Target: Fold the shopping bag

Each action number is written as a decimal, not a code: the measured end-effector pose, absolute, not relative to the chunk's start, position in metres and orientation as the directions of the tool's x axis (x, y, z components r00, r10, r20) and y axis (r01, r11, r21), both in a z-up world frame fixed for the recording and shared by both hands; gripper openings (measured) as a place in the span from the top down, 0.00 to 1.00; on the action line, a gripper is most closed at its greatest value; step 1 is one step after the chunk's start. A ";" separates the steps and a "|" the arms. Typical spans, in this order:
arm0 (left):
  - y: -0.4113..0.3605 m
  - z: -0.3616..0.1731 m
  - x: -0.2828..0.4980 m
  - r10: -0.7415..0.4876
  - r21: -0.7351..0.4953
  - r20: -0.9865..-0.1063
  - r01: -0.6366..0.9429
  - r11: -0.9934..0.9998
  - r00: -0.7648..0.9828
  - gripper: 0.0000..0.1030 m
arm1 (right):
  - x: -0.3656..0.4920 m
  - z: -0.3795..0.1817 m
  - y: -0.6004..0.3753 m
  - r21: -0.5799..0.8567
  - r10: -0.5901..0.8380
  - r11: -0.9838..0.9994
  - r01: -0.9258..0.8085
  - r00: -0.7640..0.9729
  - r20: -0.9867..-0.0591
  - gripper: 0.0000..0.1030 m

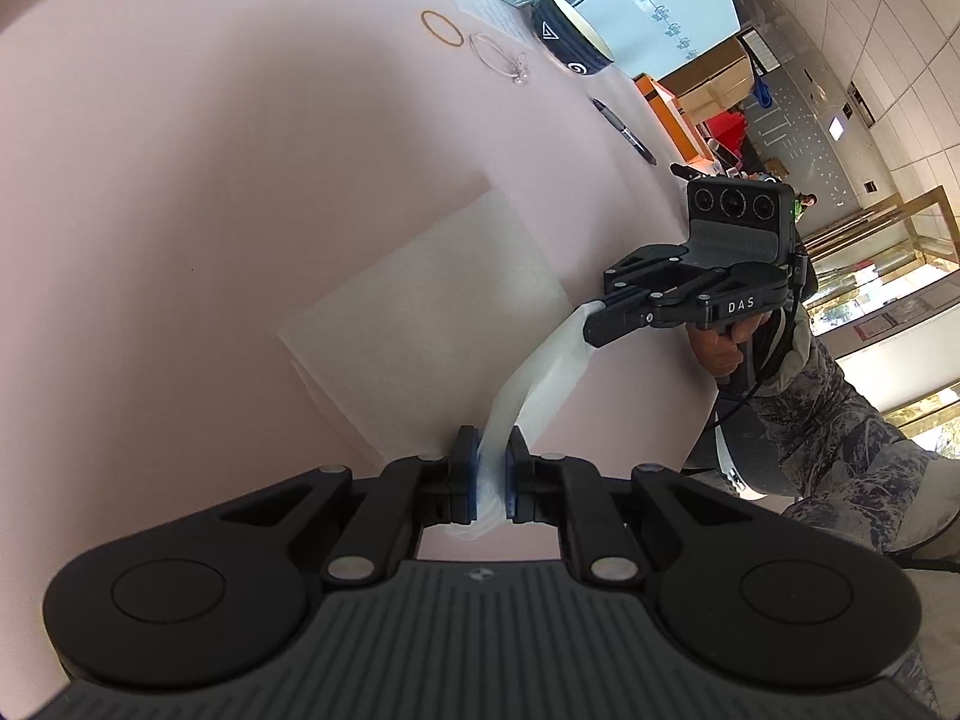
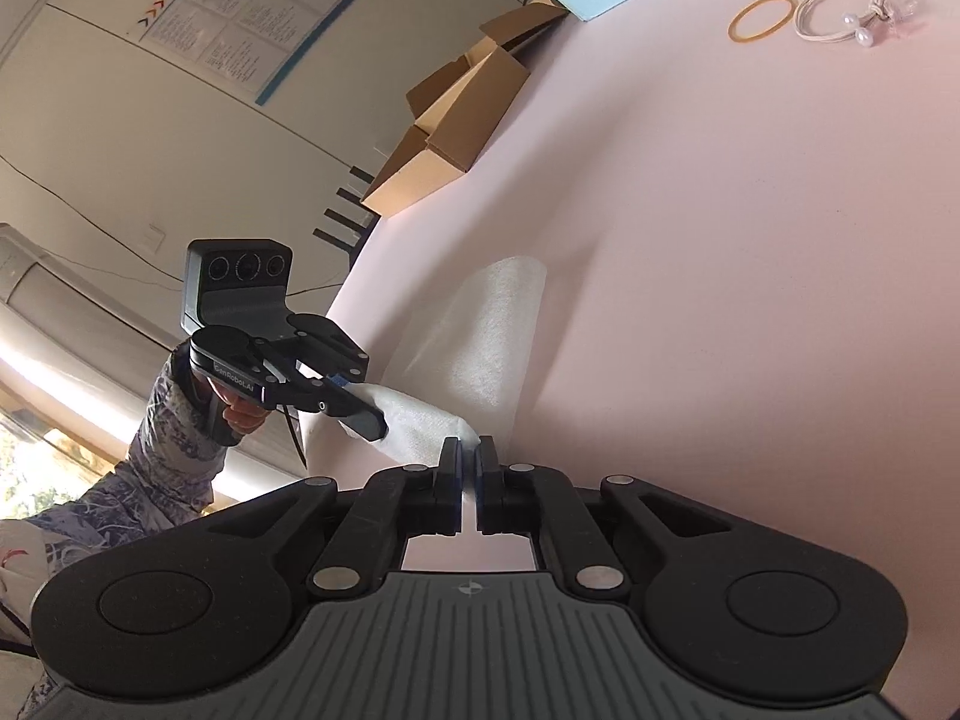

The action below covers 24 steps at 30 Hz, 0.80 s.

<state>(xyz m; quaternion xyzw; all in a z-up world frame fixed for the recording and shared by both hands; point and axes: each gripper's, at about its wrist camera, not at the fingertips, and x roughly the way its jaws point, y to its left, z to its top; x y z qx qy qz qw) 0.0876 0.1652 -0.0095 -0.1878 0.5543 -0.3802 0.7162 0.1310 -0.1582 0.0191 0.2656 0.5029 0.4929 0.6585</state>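
Note:
A white, thin shopping bag (image 1: 420,294) lies partly flat on the pink table (image 1: 180,180). One edge of it is lifted into a strip between the two grippers. My left gripper (image 1: 493,468) is shut on the near end of that strip. In the same view my right gripper (image 1: 591,324) pinches the far end. From the right wrist view, the right gripper (image 2: 469,456) is shut on the bag (image 2: 492,330), and the left gripper (image 2: 366,420) grips the bag's other end at the table's edge.
A dark blue bowl (image 1: 573,36), a rubber band (image 1: 442,26), a white hair tie with pearls (image 1: 501,57) and a pen (image 1: 624,129) lie at the table's far side. Cardboard boxes (image 2: 456,132) stand beyond the table's left edge. A person's sleeve (image 1: 840,438) is at the right.

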 end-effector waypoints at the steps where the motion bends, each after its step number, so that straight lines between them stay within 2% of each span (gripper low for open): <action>1: 0.165 -0.010 0.090 -0.756 -0.695 -0.649 0.336 0.636 0.087 0.92 | 0.129 0.020 -0.160 0.844 0.914 0.381 -0.377 0.020 -0.404 0.98; 6: 0.170 -0.014 0.093 -0.771 -0.719 -0.635 0.322 0.616 0.057 0.93 | 0.114 0.025 -0.163 0.806 0.891 0.443 -0.393 0.094 -0.444 0.98; 14: 0.174 -0.026 0.104 -0.811 -0.777 -0.585 0.276 0.566 0.019 0.94 | 0.099 0.023 -0.175 0.791 0.879 0.473 -0.389 0.149 -0.452 0.98; 24: 0.162 -0.025 0.105 -0.797 -0.757 -0.602 0.285 0.588 0.043 0.94 | 0.093 0.024 -0.176 0.789 0.867 0.498 -0.361 0.175 -0.467 0.98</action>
